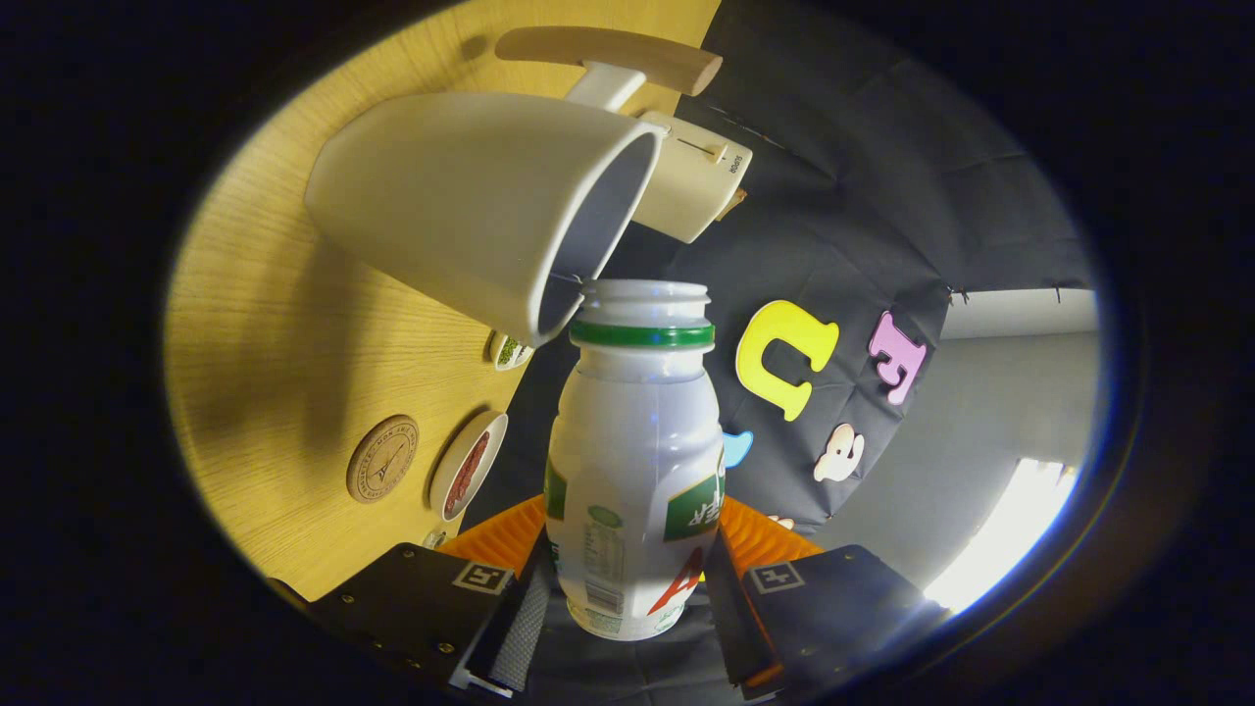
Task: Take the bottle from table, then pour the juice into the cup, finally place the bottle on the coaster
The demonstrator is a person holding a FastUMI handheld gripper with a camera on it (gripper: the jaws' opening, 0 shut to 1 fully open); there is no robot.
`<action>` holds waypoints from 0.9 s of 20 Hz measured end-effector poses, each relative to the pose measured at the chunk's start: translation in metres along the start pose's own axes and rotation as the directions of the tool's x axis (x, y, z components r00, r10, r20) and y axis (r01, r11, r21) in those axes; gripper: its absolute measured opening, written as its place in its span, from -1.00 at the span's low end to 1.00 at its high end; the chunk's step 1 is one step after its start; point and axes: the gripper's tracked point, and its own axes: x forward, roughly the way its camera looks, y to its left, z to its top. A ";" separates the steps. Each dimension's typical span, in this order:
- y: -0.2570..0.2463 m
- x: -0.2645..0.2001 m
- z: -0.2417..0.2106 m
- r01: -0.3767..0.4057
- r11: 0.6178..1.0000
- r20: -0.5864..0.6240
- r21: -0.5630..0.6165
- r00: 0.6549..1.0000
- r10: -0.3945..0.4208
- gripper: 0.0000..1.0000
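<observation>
On the light wooden table (275,324), which the tilted camera shows swung up to the left, a round brown coaster with a printed emblem (382,459) lies flat, and just right of it, near the table's edge, sits a small white dish of red bits (469,479), with a second small white dish of green bits (510,351) farther along the same edge. Above these, the wide cream ceramic cup (480,211) stands on the table, its open mouth facing right toward the bottle's neck. The white plastic juice bottle with a green neck ring (635,461) is clamped between the black-and-orange gripper (627,588), both fingers pressing its lower body; its long axis runs straight ahead from the fingers, and its open, capless mouth sits at the cup's rim, seemingly touching or just beside it. No juice is visible flowing, so I judge the pour is only beginning or needs more tilt. Beyond the cup stands a cream boxy appliance with a wooden handle (691,176).
</observation>
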 end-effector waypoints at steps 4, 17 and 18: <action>-0.001 -0.002 0.000 0.002 1.000 0.005 0.001 1.000 -0.002 0.45; 0.003 0.001 0.002 -0.015 0.995 0.022 0.097 1.000 0.012 0.45; 0.004 0.000 0.003 -0.020 0.992 0.029 0.123 0.999 0.017 0.45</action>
